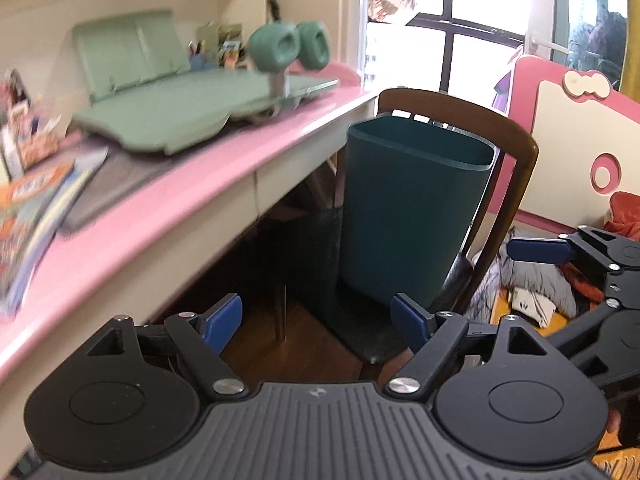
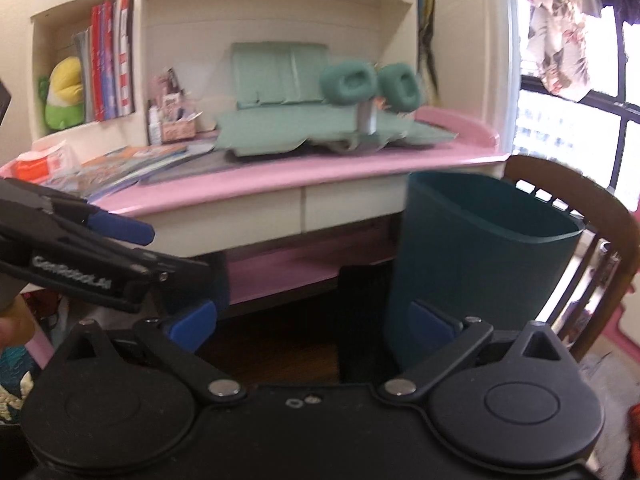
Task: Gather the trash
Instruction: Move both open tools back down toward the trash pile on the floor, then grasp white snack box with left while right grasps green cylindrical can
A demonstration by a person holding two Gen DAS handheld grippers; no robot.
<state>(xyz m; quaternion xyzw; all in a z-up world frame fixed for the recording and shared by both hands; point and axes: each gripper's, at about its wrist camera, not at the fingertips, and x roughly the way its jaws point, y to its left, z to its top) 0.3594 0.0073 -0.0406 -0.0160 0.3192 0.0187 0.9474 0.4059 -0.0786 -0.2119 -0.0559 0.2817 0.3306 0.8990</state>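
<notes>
Right wrist view alone shows a plush toy (image 2: 64, 92) beside shelved books (image 2: 112, 56)

A pink-edged surface under cream shelves, beside a bright window

The surface (image 2: 280, 172) carries magazines (image 2: 132, 160) and a green stand (image 1: 160, 92); cream shelves (image 2: 100, 8) above hold upright books (image 2: 112, 56) and a plush toy (image 2: 64, 92). A dark wooden chair (image 1: 516, 140) stands on brown wood floor (image 1: 256, 340); daylight comes through the black-barred window (image 1: 472, 24).
</notes>
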